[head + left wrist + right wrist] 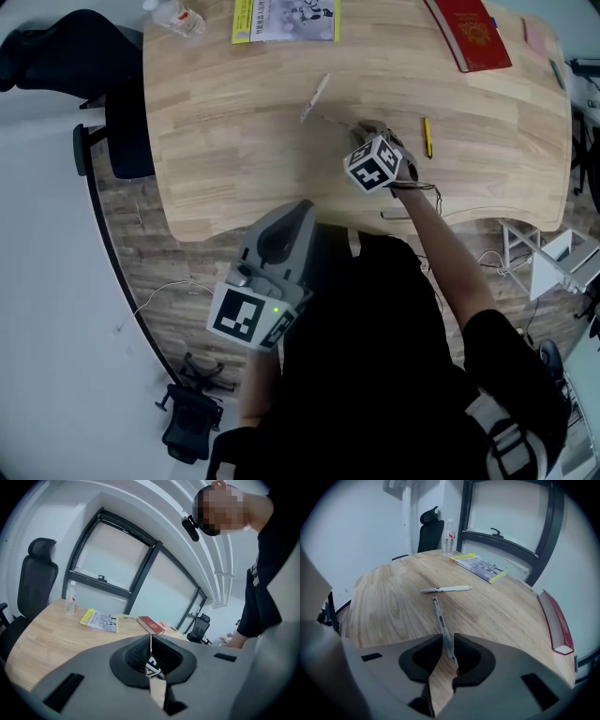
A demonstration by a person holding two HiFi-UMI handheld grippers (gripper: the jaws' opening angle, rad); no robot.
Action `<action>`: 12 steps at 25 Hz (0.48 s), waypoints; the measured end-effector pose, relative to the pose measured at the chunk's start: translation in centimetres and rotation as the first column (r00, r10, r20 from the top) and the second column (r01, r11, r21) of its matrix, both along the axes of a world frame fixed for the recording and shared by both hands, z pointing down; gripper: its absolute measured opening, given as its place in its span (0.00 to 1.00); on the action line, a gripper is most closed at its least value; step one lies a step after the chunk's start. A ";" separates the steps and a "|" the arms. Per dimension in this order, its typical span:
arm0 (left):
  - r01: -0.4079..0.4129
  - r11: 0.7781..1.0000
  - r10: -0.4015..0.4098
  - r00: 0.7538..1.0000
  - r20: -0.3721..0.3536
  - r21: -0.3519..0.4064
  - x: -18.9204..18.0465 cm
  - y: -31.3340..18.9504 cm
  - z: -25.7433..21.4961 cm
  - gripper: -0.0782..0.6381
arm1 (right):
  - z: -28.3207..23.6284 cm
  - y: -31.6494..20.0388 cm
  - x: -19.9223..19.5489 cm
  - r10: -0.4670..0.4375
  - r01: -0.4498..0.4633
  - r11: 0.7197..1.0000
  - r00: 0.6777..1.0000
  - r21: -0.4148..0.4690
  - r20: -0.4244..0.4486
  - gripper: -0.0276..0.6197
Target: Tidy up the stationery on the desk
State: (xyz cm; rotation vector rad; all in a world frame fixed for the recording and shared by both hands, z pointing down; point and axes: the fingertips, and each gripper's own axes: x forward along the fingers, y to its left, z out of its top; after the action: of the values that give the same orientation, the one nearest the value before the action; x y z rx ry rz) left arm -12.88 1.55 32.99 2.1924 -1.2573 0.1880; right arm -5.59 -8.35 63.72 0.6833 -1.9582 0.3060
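Note:
A clear pen (440, 618) lies along the wooden desk (234, 141), and its near end sits between the jaws of my right gripper (447, 641), which is shut on it. In the head view this right gripper (362, 128) is low over the middle of the desk, with the clear pen (330, 119) pointing away to the left. Just beyond it lies a white pen (446, 589) (315, 97), crosswise. To the gripper's right is a yellow pencil (427, 137). My left gripper (300, 211) (151, 641) is shut and empty, off the desk's near edge.
At the far edge lie a yellow-spined booklet (286, 19) (480, 566) and a water bottle (178, 17). A red book (473, 33) (555, 620) lies at the far right. A black office chair (66, 56) stands at the desk's left end.

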 end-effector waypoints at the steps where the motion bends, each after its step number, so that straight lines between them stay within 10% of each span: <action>1: -0.002 1.000 0.002 1.000 0.000 0.000 0.0 -0.1 0.0 0.16 | 0.1 0.0 0.0 0.000 0.000 1.000 1.000 -0.002 0.000 0.18; 12: -0.016 1.000 0.016 1.000 0.006 0.004 0.4 -0.4 0.2 0.16 | 0.2 0.1 -0.2 0.036 -0.035 0.999 0.999 -0.021 0.036 0.14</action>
State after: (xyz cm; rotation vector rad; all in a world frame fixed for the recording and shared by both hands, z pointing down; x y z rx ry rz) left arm -12.45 1.18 33.19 2.2081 -1.2444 0.1989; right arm -5.83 -8.26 63.89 0.7044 -1.9771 0.3618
